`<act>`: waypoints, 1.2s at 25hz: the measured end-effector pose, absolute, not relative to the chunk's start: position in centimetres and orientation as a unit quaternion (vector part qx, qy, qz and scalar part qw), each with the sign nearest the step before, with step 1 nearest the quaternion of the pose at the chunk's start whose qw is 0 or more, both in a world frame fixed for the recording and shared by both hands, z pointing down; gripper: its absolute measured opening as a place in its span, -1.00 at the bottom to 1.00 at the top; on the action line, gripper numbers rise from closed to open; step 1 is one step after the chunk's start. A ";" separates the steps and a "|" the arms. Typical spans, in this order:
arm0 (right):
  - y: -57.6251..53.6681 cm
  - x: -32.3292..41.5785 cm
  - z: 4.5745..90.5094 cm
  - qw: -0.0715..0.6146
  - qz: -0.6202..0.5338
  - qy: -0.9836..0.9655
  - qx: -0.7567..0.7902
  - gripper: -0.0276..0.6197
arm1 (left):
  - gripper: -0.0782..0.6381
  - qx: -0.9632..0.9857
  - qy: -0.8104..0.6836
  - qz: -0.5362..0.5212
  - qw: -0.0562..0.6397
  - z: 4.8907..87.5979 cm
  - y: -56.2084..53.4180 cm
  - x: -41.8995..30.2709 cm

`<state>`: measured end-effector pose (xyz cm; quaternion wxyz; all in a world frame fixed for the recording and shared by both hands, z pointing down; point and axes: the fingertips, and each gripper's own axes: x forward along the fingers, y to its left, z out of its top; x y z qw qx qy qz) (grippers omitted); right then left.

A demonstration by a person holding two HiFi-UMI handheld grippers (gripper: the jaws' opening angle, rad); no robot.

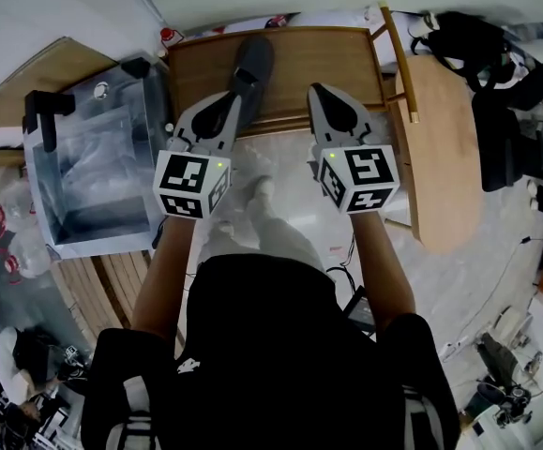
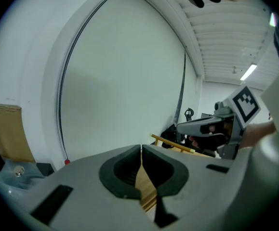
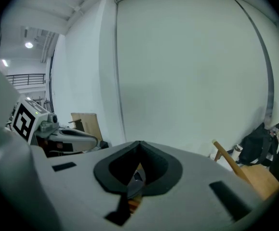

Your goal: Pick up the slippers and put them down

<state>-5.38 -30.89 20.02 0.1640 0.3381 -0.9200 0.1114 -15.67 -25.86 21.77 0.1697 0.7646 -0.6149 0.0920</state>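
A dark grey slipper (image 1: 252, 64) lies lengthwise on the low wooden tabletop (image 1: 299, 54) against the white wall. My left gripper (image 1: 236, 97) hangs over the slipper's near end with its jaws shut and nothing between them. In the left gripper view, the left gripper (image 2: 141, 150) shows only a strip of wood through the slit below its tips. My right gripper (image 1: 318, 90) is a hand's width to the right of the slipper, over bare wood. The right gripper (image 3: 139, 146) has its jaws shut and holds nothing. No second slipper is in view.
A clear plastic box (image 1: 93, 157) stands left of the tabletop. A wooden chair (image 1: 440, 148) is at the right, with a black bag (image 1: 468, 36) beyond it. The white wall (image 3: 187, 71) rises close behind the tabletop.
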 end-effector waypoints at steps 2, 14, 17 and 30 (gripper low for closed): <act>-31.4 -5.6 21.2 0.171 0.117 -0.920 0.334 -0.91 | -0.76 0.761 -0.616 0.099 0.178 23.2 -26.3 -15.8; -33.4 -6.1 27.4 0.203 0.151 -0.914 0.319 -0.91 | -0.76 0.741 -0.618 0.118 0.236 30.4 -28.1 -16.7; -33.6 -6.3 28.5 0.208 0.159 -0.912 0.316 -0.91 | -0.76 0.738 -0.617 0.125 0.244 31.8 -28.5 -16.8; -33.9 -6.4 33.5 0.232 0.189 -0.902 0.313 -0.91 | -0.75 0.728 -0.601 0.176 0.279 38.5 -29.5 -17.4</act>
